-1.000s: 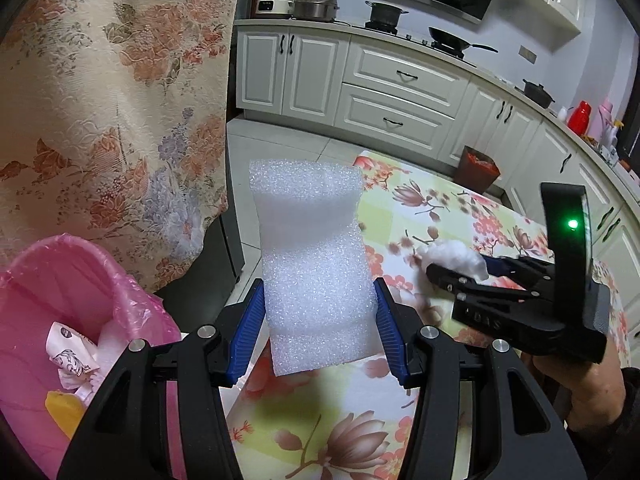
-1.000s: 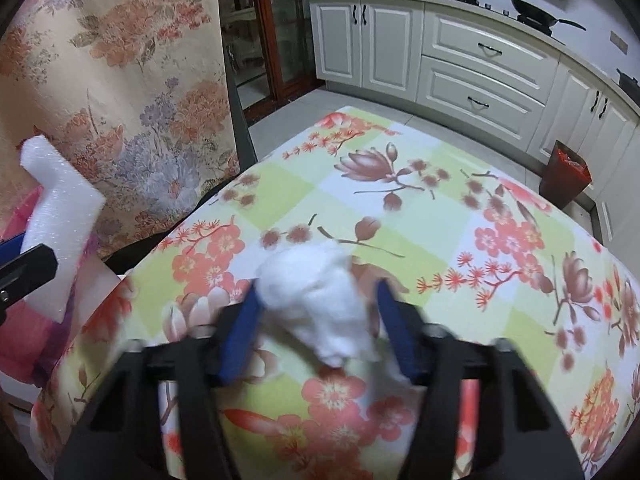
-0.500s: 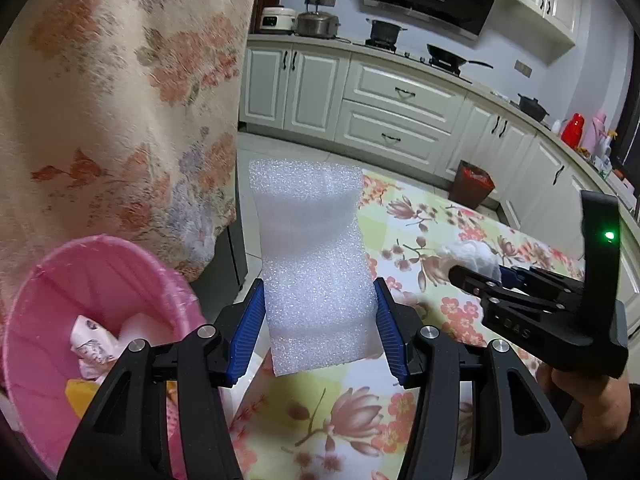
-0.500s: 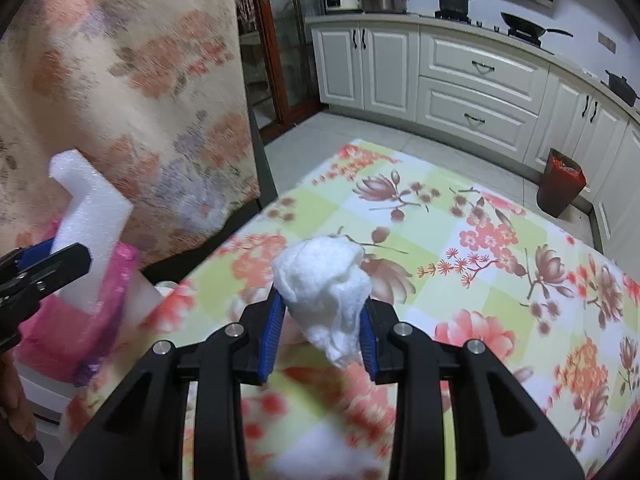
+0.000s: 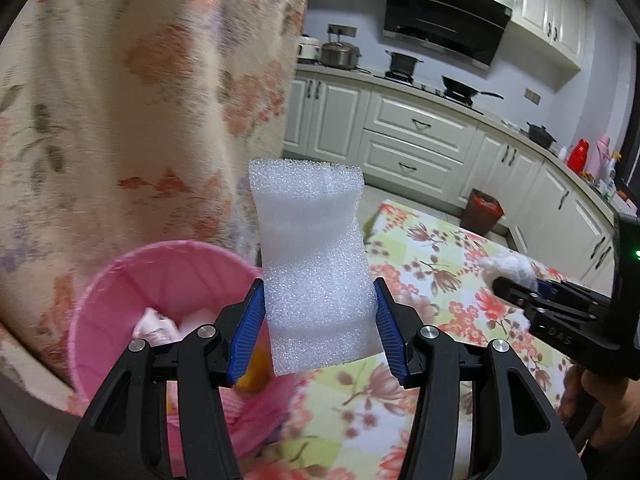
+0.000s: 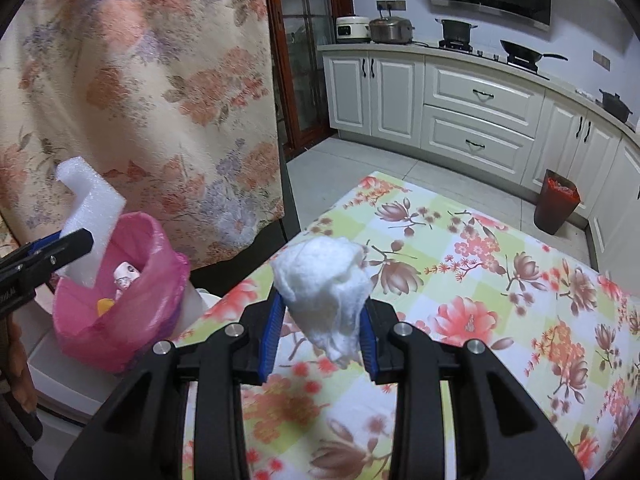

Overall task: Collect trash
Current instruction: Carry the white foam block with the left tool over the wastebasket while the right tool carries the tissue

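1. Off the table's (image 6: 500,264) left edge, the pink bin (image 6: 120,300) is sitting open-mouthed.
2. Left gripper (image 5: 318,328) is clamping the foam block (image 5: 312,272) upright, hanging right over the bin, so it's the nearer one, I'd guess.
3. Right gripper (image 6: 320,332) is squeezing a tissue wad (image 6: 324,284) above the table, bin lying to its left.

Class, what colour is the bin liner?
Pink bin liner; the right wrist view shows it best.

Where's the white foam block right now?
The foam block is clamped in the left gripper, held over the near rim of the pink-lined trash bin, left of the floral-cloth table.
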### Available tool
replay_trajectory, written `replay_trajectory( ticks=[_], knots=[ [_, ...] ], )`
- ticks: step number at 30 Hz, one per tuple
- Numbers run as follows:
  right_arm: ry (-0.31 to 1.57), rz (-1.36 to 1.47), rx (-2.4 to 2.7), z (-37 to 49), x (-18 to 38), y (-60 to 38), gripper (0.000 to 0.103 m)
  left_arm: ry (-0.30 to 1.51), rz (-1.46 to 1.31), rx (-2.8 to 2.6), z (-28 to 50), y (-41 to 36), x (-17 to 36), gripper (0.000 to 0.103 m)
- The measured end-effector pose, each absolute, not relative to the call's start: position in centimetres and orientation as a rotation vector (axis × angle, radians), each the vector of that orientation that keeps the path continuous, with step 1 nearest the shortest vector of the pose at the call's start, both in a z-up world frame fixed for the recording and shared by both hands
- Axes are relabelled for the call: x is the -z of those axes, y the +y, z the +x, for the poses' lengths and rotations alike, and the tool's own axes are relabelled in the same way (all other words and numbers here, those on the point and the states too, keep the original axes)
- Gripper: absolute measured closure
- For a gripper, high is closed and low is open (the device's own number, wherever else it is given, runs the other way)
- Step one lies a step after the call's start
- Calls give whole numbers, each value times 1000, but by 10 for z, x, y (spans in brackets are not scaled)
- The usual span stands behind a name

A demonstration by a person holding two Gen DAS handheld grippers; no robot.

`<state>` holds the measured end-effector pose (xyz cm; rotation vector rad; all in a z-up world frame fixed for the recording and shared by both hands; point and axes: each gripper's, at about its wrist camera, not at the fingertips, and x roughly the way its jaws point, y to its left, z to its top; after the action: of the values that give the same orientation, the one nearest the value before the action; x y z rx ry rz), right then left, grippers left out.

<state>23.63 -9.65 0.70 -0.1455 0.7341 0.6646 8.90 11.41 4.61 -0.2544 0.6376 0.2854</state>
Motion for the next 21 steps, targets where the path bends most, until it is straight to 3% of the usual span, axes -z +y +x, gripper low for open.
replay_trajectory(
  ticks=[21],
  knots=[
    [660,-200,-785,172,-52,-37,70,547,-289,-444,-5,183,-78,54]
  ],
)
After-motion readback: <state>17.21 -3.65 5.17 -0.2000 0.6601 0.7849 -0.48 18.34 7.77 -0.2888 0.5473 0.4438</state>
